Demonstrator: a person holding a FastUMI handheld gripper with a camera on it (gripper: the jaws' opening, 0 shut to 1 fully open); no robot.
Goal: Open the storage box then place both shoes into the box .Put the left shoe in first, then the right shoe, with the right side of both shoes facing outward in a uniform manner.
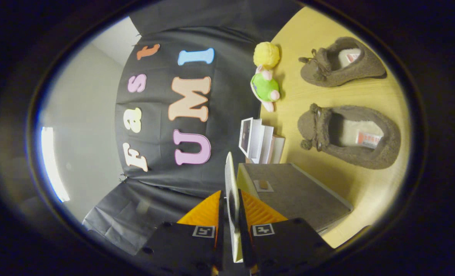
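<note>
**The tool pinches the box's thin lid**

The tool (232, 214) has its two fingers pressed together on a thin white flat lid panel (230, 184). We see the panel edge-on. It sticks out past the fingertips and stands up from the box. Each finger carries a small square black-and-white marker.

Just beside the fingers is the grey rectangular storage box (300, 191). It rests on the yellow wooden desk (365, 188). The box has pale cream edges. A small square tag sits on its grey face, but nothing on the tag can be read.

A little past the box is a small stack of white cards or booklets (260, 142). They stand fanned out, right by the black cloth wall (227, 88). One has a dark picture on it. It is too small to read.

Next to that, out on the desk, lies a fuzzy brown slipper shoe with a bow (350, 138). It has a cream lining. A white label with red marks lies inside it. The marks are too blurry to read.

Farther on lies a second fuzzy brown slipper shoe (342, 61). It also has a small label inside. The two shoes lie side by side but apart, with their toes toward the wall.

By the wall sit a green and pink plush toy (265, 88) and a fluffy yellow ball (266, 54), close together.
</note>
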